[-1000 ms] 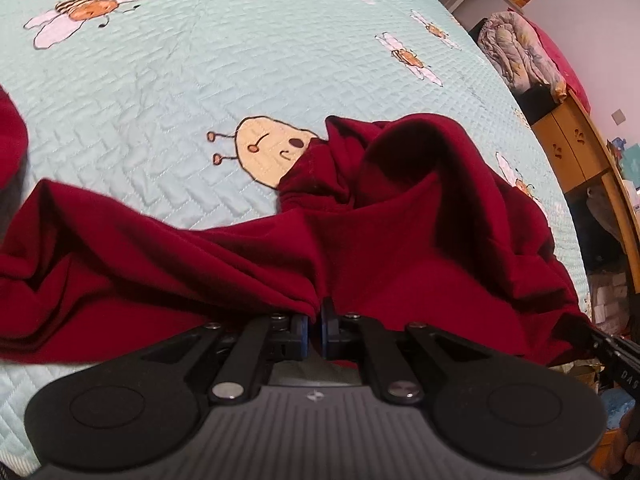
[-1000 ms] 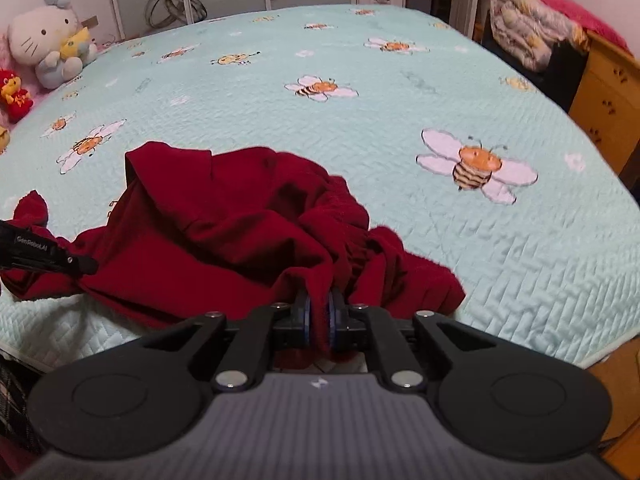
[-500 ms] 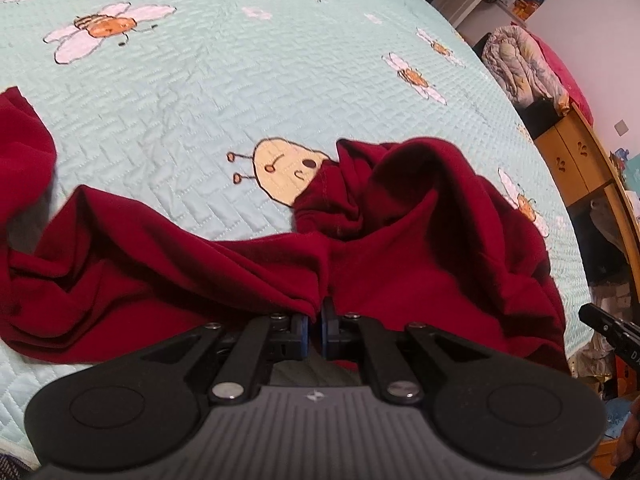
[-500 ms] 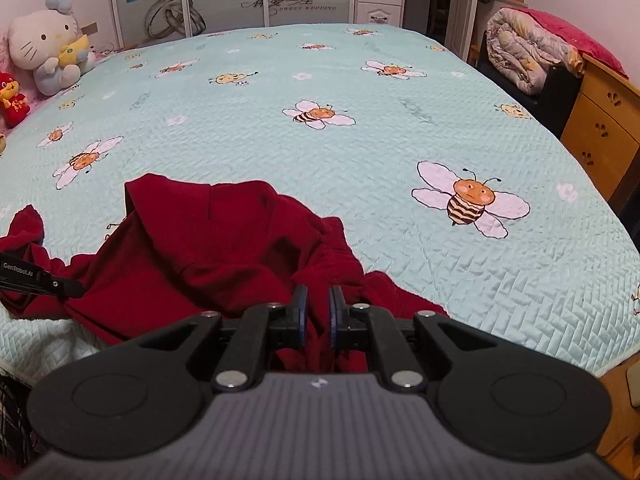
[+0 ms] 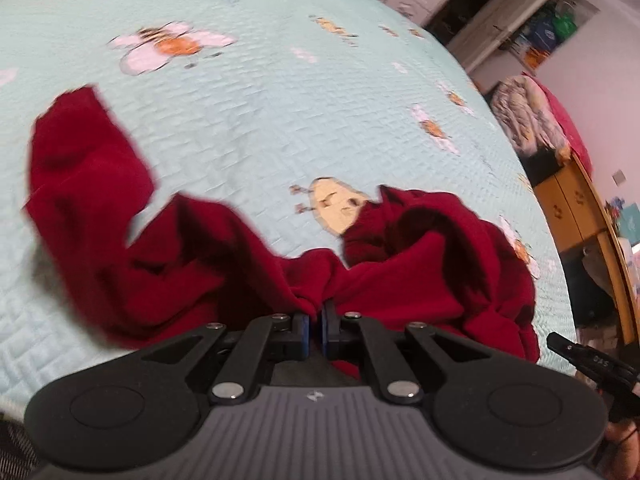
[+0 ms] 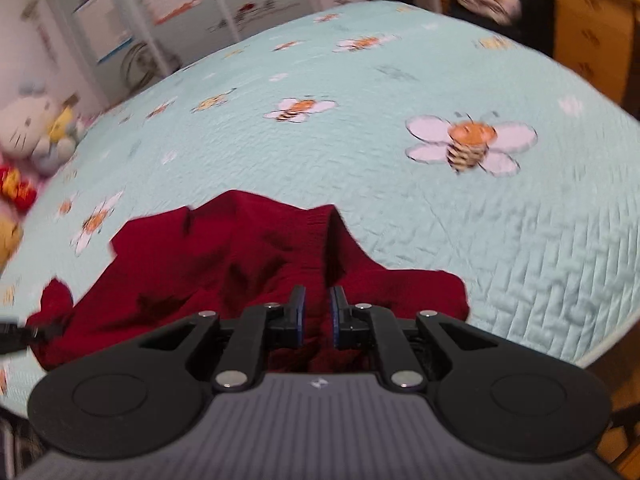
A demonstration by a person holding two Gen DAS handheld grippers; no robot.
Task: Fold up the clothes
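1. The sweater, dark red, lies crumpled on the near part of the bed, close to its near edge.
2. In the left wrist view, one end of it stretches away to the far left as a long flap, while the right part bunches into deep folds with a dark hollow among them.
3. In the right wrist view the sweater rises to a ridge just beyond the tool, and a ribbed band runs down from that ridge towards the jaws.
4. The left tool is clamped on a fold of the sweater: its blue pads stand almost together with red cloth pinched between them.
5. The right tool has just been opening its jaws; a narrow gap shows between the pads, red cloth sits in that gap, and I cannot tell whether the pads press on it.
6. The right tool's black tip shows at the right edge of the left wrist view, beside the sweater's right end.
7. The bed wears a pale green quilt printed with bees; the sweater partly covers one yellow bee.
8. Plush toys sit at the bed's far left.
9. A wooden cabinet stands right of the bed, with a heap of bedding beyond it.
10. Both views are blurred.
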